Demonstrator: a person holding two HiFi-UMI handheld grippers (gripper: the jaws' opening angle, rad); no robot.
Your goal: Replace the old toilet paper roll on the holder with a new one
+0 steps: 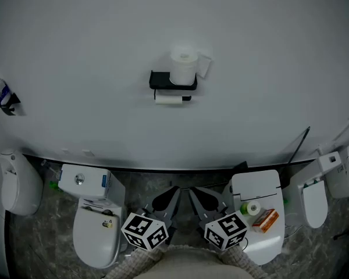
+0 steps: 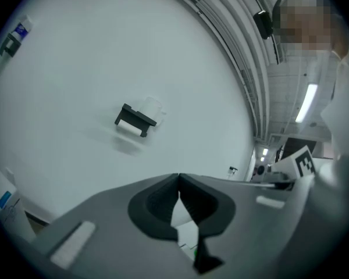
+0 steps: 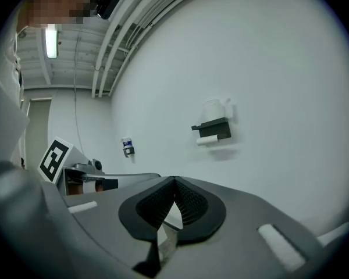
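A black holder [image 1: 163, 80] is fixed high on the white wall, with a nearly spent roll [image 1: 168, 99] on its bar and a full toilet paper roll [image 1: 183, 66] standing on its shelf. The holder [image 2: 135, 118] shows far off in the left gripper view and again as the holder [image 3: 212, 128] in the right gripper view. My left gripper [image 1: 173, 192] and right gripper [image 1: 193, 192] hang side by side low in the head view, well short of the wall. Both are shut with nothing between the jaws.
A toilet [image 1: 96, 228] with a white cistern [image 1: 84, 182] stands at the lower left, another toilet [image 1: 262, 214] at the lower right with a small roll [image 1: 253, 208] and an orange box [image 1: 266, 219] on its lid. Urinals [image 1: 14, 182] flank them. A small dispenser [image 1: 4, 95] hangs at the left.
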